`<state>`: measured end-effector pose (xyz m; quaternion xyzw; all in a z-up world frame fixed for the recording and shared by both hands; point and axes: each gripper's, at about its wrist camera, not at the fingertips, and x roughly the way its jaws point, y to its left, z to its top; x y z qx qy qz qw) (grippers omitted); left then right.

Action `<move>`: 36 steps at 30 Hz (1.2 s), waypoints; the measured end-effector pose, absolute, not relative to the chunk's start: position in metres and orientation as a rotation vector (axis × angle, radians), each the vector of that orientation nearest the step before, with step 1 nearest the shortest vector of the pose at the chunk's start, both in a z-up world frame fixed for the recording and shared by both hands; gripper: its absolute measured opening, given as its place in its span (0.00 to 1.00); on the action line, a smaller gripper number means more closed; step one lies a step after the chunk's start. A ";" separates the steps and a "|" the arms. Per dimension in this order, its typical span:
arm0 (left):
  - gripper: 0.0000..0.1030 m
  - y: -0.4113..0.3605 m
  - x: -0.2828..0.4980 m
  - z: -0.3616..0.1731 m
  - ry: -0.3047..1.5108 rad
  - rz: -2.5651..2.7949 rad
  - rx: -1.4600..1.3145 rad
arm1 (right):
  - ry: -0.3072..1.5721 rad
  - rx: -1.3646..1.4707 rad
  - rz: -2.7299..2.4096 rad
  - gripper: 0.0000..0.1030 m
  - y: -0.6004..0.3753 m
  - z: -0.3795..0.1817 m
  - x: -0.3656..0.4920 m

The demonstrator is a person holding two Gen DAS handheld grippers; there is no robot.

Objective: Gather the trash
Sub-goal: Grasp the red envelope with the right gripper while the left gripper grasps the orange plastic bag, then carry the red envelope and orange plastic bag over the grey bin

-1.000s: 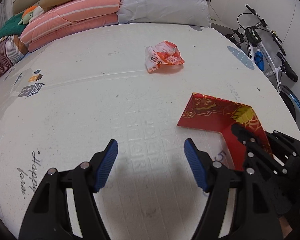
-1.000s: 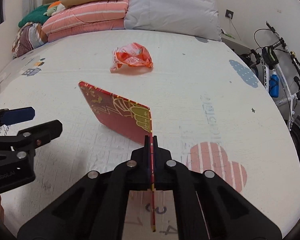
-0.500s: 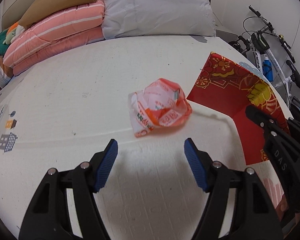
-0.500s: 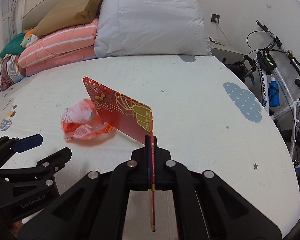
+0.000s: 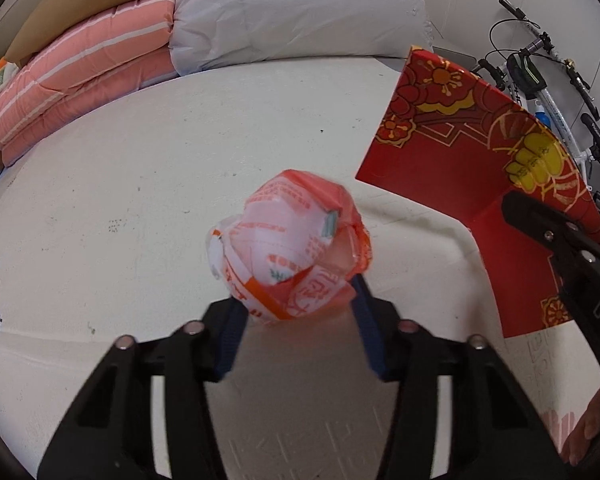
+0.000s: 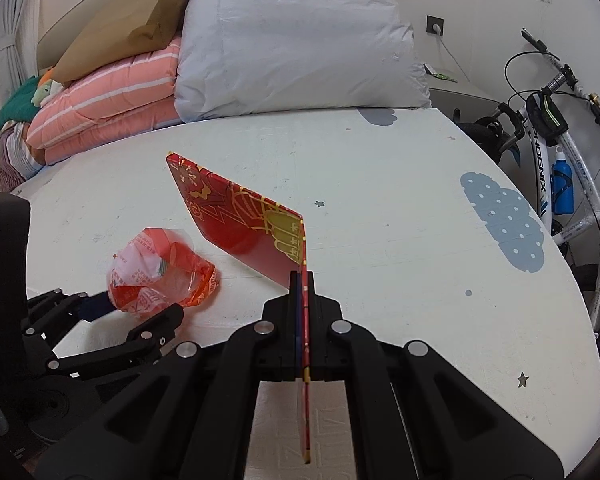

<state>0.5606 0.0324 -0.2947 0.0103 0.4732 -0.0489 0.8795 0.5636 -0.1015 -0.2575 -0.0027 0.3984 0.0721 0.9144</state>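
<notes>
The crumpled orange-and-white wrapper [image 5: 290, 246] is the reference landmark; it lies on the white play mat [image 5: 140, 200], well in front of the grey pillow bag [image 5: 296, 12] and the striped pink quilts [image 5: 80, 80]. The left gripper [image 5: 296, 312] straddles the near side of the wrapper, one blue pad on each side, and its jaws are closing on it; the pads appear to touch the plastic, but a firm hold cannot be confirmed. This placement suits a light, springy bundle: closing across its width gathers the loose film instead of pushing it away. To the right of the wrapper, the right gripper [image 6: 302, 280] is fully closed on the edge of a red-and-gold folded card [image 6: 240, 224], which is held on edge, with its free end beyond and just right of the wrapper. Judged from this arrangement, the card may serve as a backstop or scoop, or may simply be trash already collected. A bicycle [image 6: 560, 140] stands far right of the wrapper, off the mat.
</notes>
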 end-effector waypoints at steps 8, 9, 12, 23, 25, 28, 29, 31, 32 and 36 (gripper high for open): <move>0.29 0.034 0.526 -0.267 0.919 -0.106 0.007 | 0.807 0.012 0.177 0.01 -0.101 -0.247 0.544; 0.29 0.035 0.522 -0.264 0.914 -0.099 0.008 | 0.806 0.015 0.180 0.01 -0.100 -0.245 0.540; 0.29 0.039 0.502 -0.252 0.913 -0.088 0.002 | 0.808 0.010 0.190 0.01 -0.099 -0.238 0.523; 0.29 0.047 0.388 -0.219 0.922 -0.047 -0.032 | 0.828 -0.050 0.244 0.00 -0.101 -0.217 0.417; 0.29 0.046 0.363 -0.216 0.932 -0.046 -0.052 | 0.822 -0.031 0.249 0.00 -0.108 -0.211 0.390; 0.29 0.039 0.323 -0.208 0.928 -0.048 -0.061 | 0.803 -0.026 0.249 0.00 -0.118 -0.199 0.349; 0.29 0.035 0.310 -0.205 0.923 -0.051 -0.057 | 0.800 -0.028 0.246 0.00 -0.122 -0.194 0.335; 0.29 0.026 0.287 -0.195 0.916 -0.058 -0.044 | 0.799 -0.029 0.240 0.00 -0.130 -0.185 0.309; 0.29 0.020 0.274 -0.188 0.914 -0.064 -0.038 | 0.797 -0.030 0.233 0.00 -0.136 -0.180 0.293; 0.29 -0.004 0.235 -0.162 0.917 -0.102 -0.050 | 0.783 -0.005 0.186 0.00 -0.173 -0.155 0.238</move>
